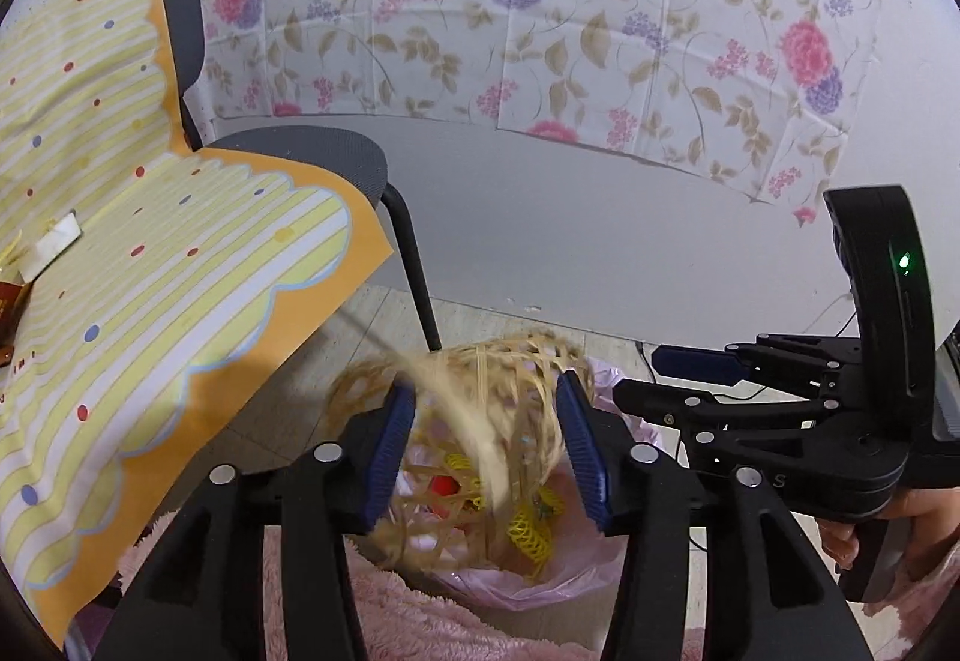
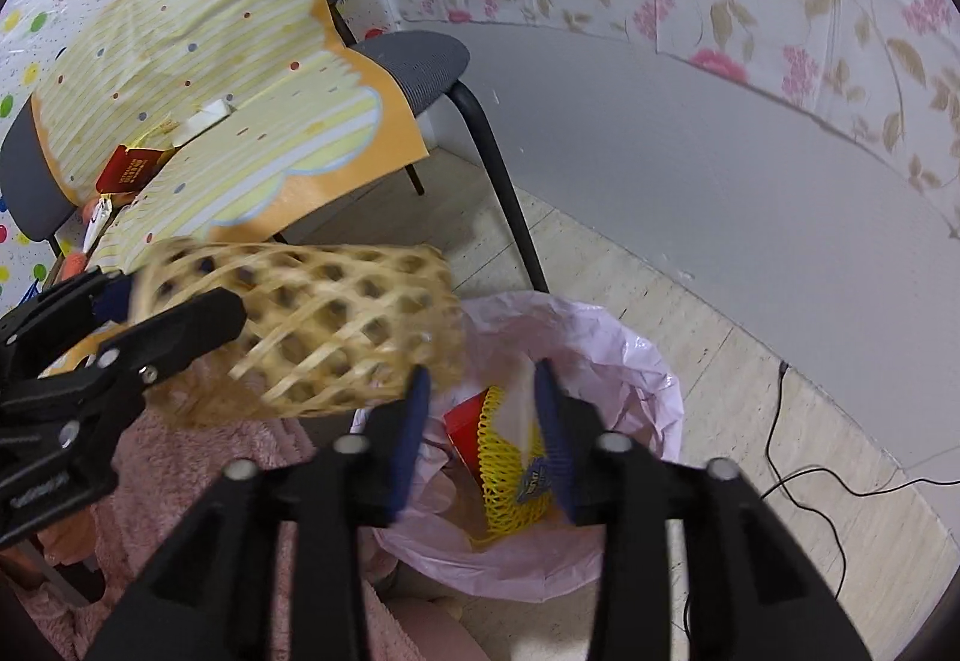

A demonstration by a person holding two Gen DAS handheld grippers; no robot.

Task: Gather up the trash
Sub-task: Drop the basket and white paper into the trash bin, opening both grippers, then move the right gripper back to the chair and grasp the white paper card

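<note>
My left gripper point(image 1: 486, 433) is shut on a woven bamboo basket point(image 1: 480, 421), held tipped on its side over the pink-lined trash bin point(image 1: 528, 583). The basket also shows in the right wrist view point(image 2: 324, 325), mouth toward the bin point(image 2: 606, 361), with the left gripper point(image 2: 150, 313) around its base. My right gripper point(image 2: 480, 421) is open and empty above the bin. Inside the bin lie a yellow foam net point(image 2: 510, 475), a red carton point(image 2: 465, 433) and white paper. The right gripper point(image 1: 690, 379) sits right of the basket in the left wrist view.
A grey chair point(image 2: 414, 60) draped with a yellow striped sheet point(image 2: 240, 78) holds a red packet point(image 2: 129, 169) and white scraps point(image 2: 204, 117). Pink fluffy fabric point(image 2: 180, 475) lies below the grippers. A black cable point(image 2: 798, 457) runs along the floor by the grey wall.
</note>
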